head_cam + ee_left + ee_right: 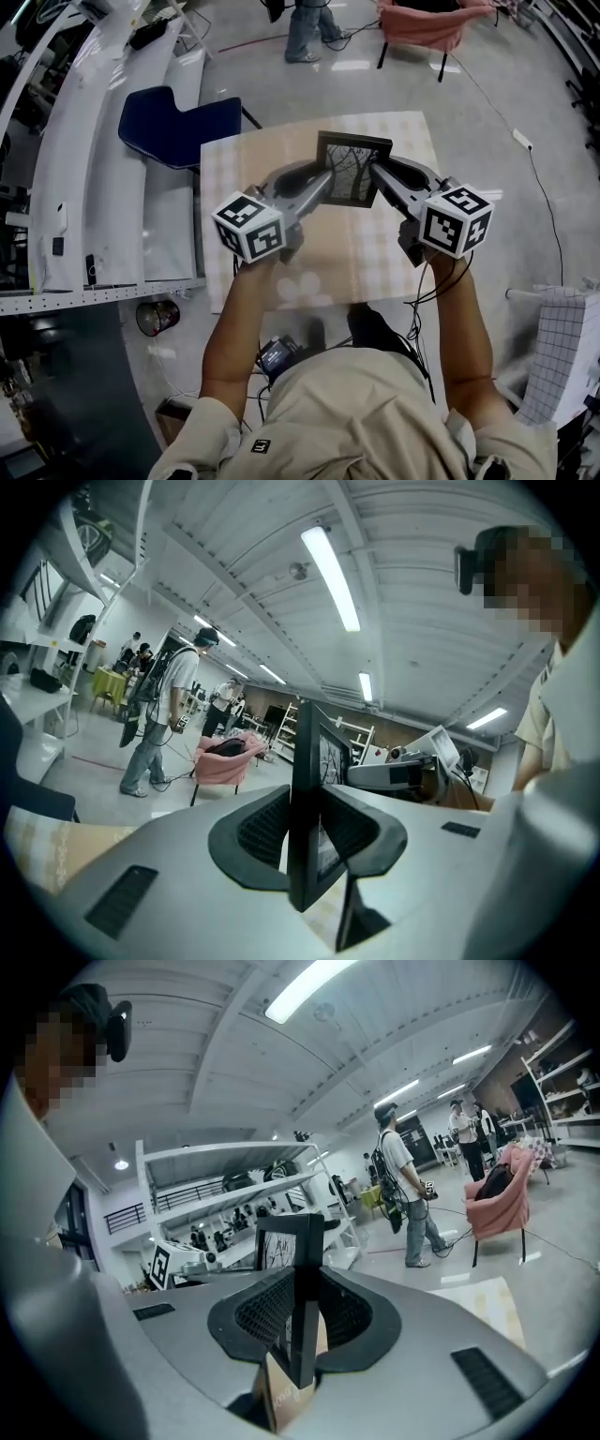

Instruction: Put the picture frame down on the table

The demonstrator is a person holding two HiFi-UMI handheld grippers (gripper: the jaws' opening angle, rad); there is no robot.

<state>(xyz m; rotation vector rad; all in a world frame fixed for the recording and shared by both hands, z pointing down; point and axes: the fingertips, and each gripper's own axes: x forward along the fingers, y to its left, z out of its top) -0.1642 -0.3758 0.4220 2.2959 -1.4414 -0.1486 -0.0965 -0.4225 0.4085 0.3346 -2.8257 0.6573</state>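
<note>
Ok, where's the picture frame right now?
Head view, centre: the picture frame is clamped between the left gripper on its left edge and the right gripper on its right edge, over the table.

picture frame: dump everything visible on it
The picture frame is a dark rectangular moulding around a black-and-white print of bare branches. A brown, cardboard-like back piece shows at its lower edge. It is held over the pale checked table, face toward the person. The left claw is shut on its left edge and the right claw on its right. Whether its bottom touches the table cannot be told.
</note>
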